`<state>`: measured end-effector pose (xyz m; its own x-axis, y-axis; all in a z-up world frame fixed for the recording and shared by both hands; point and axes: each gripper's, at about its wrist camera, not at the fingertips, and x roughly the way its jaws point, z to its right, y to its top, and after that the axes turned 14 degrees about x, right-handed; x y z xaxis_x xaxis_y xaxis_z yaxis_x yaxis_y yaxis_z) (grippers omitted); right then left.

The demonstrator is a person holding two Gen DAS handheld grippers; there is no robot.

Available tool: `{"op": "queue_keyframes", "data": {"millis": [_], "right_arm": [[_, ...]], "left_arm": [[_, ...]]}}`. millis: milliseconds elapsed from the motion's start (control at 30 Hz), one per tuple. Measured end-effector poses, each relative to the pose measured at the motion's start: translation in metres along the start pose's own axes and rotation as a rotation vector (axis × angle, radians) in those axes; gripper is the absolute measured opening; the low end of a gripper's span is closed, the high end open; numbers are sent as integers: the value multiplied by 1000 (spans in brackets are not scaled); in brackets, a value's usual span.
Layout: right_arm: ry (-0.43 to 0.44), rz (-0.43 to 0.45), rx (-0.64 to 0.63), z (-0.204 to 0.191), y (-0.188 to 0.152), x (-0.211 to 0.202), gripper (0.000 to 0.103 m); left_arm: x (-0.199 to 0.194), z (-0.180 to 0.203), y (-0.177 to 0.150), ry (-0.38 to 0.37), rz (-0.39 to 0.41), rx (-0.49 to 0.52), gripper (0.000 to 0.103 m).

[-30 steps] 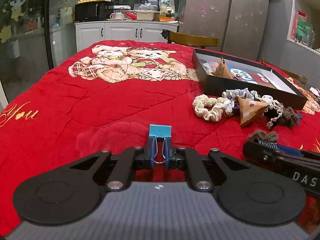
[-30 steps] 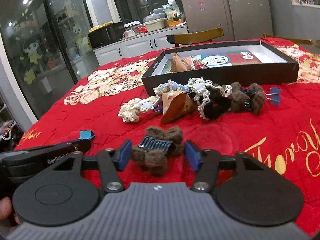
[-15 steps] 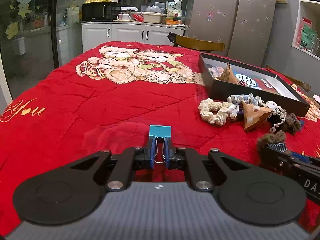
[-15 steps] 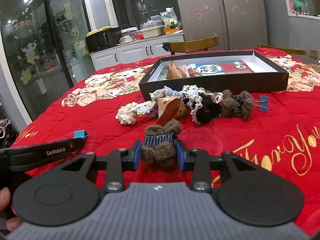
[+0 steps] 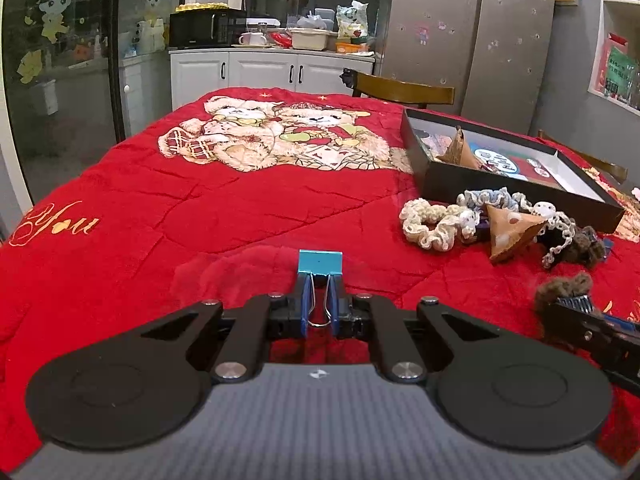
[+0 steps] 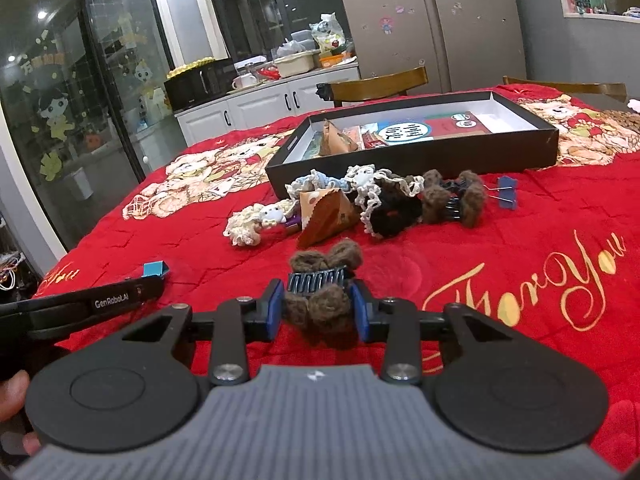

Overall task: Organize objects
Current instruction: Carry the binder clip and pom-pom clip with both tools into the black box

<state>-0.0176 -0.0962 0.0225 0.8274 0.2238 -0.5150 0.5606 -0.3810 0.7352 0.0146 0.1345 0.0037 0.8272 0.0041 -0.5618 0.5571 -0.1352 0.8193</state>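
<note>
left gripper (image 5: 319,314) clenched on wire handles of blue clip (image 5: 320,263), near blanket's (image 5: 200,216) front edge. right gripper (image 6: 317,310) jaws just closed in, blue pads pinching brown fuzzy claw (image 6: 322,292), beside clip. black box (image 6: 420,158) toward far right corner, scrunchies (image 6: 360,196) heaped along its near wall.

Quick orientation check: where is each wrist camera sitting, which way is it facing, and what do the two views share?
Left wrist: behind the left gripper, shut on a blue binder clip, facing across the red blanket.
Right wrist: behind the right gripper, shut on a brown furry hair claw, facing the black box; fingers show lower left.
Shared: box, clip, claw, each other's gripper.
</note>
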Motion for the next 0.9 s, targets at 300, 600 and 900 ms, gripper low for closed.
{"op": "queue_keyframes", "data": {"millis": [300,600,900], "right_arm": [[0,41,19,6,10,-17,39],[23,116,7,8,27,-42,39],[73,159,-10,10,53,-61,39]], "left_arm": [[-11,0,4,11,23,4,13],[-35,8,18,10,83,26,13],[-53,20,40,7,139,59,13]]}}
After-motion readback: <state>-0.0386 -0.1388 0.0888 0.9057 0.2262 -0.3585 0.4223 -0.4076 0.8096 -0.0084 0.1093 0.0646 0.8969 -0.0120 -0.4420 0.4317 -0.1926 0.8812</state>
